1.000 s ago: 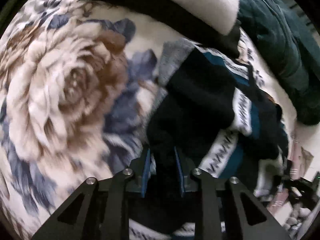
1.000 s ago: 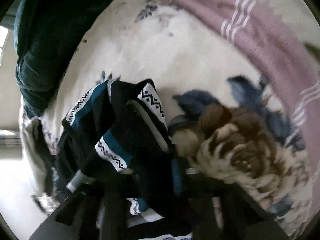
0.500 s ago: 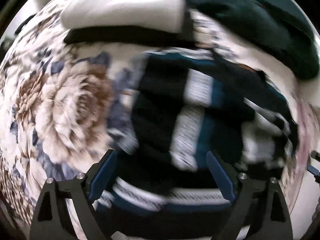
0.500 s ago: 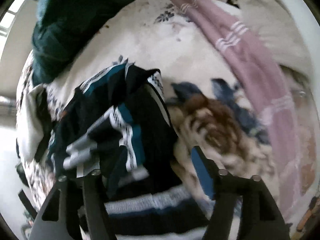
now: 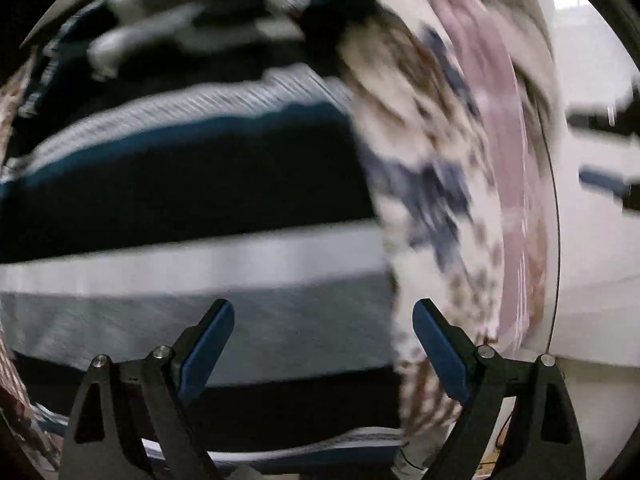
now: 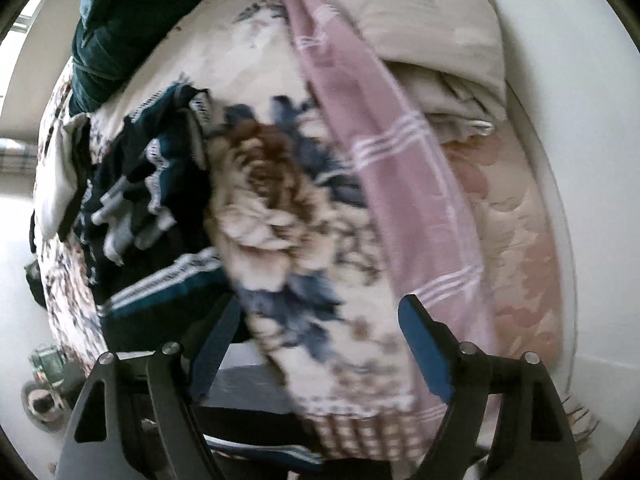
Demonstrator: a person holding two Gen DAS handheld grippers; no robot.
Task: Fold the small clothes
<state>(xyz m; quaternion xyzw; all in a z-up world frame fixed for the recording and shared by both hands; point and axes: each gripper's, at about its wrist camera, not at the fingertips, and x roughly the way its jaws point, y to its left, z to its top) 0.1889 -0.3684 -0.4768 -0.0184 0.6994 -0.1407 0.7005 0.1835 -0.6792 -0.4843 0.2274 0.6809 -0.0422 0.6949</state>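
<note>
Striped garment (image 5: 192, 200) below hand-held gripper (image 5: 323, 332)

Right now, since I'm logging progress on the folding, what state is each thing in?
Left gripper: open, holding nothing.
Right gripper: jaws opening, nothing between them.
Striped garment: released, lying on the bed.
Floral blanket: spread out.
Pink towel: laid out long.

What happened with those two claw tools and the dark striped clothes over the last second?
Both let go. A second ago each was pinched shut on the dark striped clothes; now the left gripper stands wide open above them, and the right gripper is opening over the flowered blanket, nothing between its pads. Both have swung sideways. The clothes, blanket and pink towel lie as before.
</note>
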